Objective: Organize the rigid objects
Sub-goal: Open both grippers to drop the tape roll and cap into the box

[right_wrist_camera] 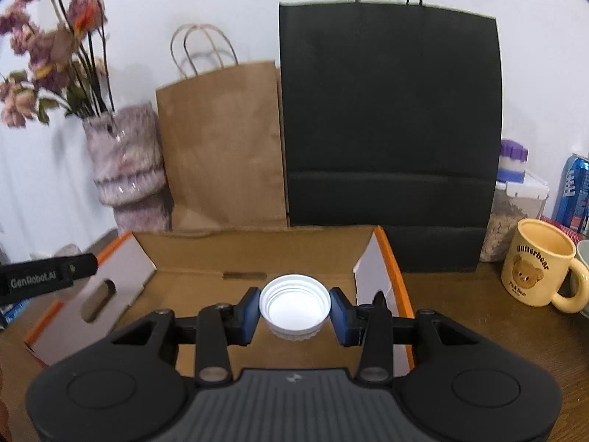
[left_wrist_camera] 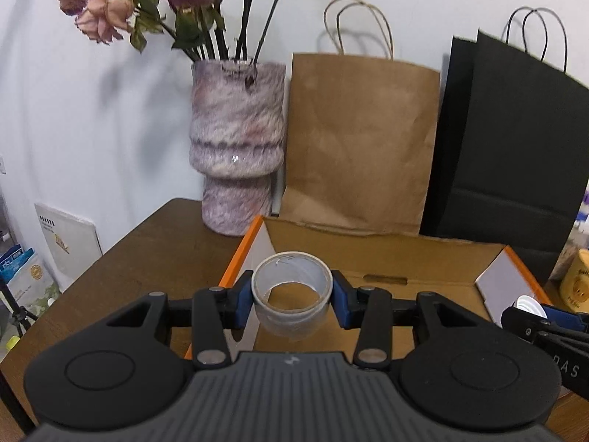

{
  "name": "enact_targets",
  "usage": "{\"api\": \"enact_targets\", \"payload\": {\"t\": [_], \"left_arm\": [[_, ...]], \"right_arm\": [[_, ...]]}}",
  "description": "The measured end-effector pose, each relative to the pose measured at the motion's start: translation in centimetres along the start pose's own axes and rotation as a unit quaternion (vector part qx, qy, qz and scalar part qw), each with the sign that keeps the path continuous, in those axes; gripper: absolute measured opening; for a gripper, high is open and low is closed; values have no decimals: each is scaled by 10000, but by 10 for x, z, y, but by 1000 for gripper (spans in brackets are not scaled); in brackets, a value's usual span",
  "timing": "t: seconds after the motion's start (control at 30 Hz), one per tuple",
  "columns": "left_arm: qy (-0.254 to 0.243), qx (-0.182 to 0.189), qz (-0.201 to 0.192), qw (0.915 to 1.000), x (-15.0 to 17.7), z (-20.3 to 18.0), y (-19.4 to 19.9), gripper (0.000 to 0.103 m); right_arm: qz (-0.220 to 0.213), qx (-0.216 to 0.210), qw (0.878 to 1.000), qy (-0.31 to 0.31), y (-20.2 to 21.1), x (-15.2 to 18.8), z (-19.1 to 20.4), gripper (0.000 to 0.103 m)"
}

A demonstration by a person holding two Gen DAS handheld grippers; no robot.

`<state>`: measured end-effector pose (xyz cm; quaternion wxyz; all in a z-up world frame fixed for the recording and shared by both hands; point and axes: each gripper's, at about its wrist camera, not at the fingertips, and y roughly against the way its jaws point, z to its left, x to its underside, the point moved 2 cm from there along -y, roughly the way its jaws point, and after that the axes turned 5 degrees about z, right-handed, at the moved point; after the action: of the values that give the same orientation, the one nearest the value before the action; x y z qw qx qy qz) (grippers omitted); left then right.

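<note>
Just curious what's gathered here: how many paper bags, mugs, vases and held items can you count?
Paper bags: 2, brown bag and black bag
Mugs: 1, yellow mug
Vases: 1, vase
Held items: 2, tape roll and white lid
Total: 6

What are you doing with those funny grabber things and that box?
A person is tidying small things into an open cardboard box on a wooden table. The left gripper has its fingers shut on a roll of tape, and the right gripper has its fingers shut on a white plastic lid. Both things are held above the box, not yet set down inside. A vase and two paper bags stand behind the box.
</note>
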<state>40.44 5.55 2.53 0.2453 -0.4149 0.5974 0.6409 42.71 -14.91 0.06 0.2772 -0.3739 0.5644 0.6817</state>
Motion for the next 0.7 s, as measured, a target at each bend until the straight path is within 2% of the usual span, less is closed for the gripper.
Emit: {"api": "enact_targets", "payload": {"t": [0.4,0.43,0.47,0.5,0.53,0.57,0.6,0.67,0.7], "left_arm": [[-151,-131,283,9994,8,-3,-15,44],[-153,-127,270,9994,8,-3,-14,46],[-156,-134,250,9995,7,-2,-13,54],[-166,-150,210,9995,6,-2,-11,59],[-180,-168,172,9995,5,-2,-10,73],[-188,-189,141,9995,5,-3,-9,86],[-188,-177,87,9996,5,-3,-8,90],[-165,-108,14,9998,4,-3,-5,103],[-155,-106,-12,9998,3,-3,-4,103]], "right_arm": [[175,32,9995,270,-14,10,8,39],[183,21,9995,258,-14,10,8,40],[191,14,9995,240,-14,10,7,39],[188,10,9996,223,-13,10,6,44],[197,8,9996,204,-13,10,6,51],[186,26,9996,197,-14,10,5,70],[153,51,9997,206,-14,10,5,87],[93,75,9997,229,-13,10,5,93],[105,83,9997,220,-13,9,5,96]]}}
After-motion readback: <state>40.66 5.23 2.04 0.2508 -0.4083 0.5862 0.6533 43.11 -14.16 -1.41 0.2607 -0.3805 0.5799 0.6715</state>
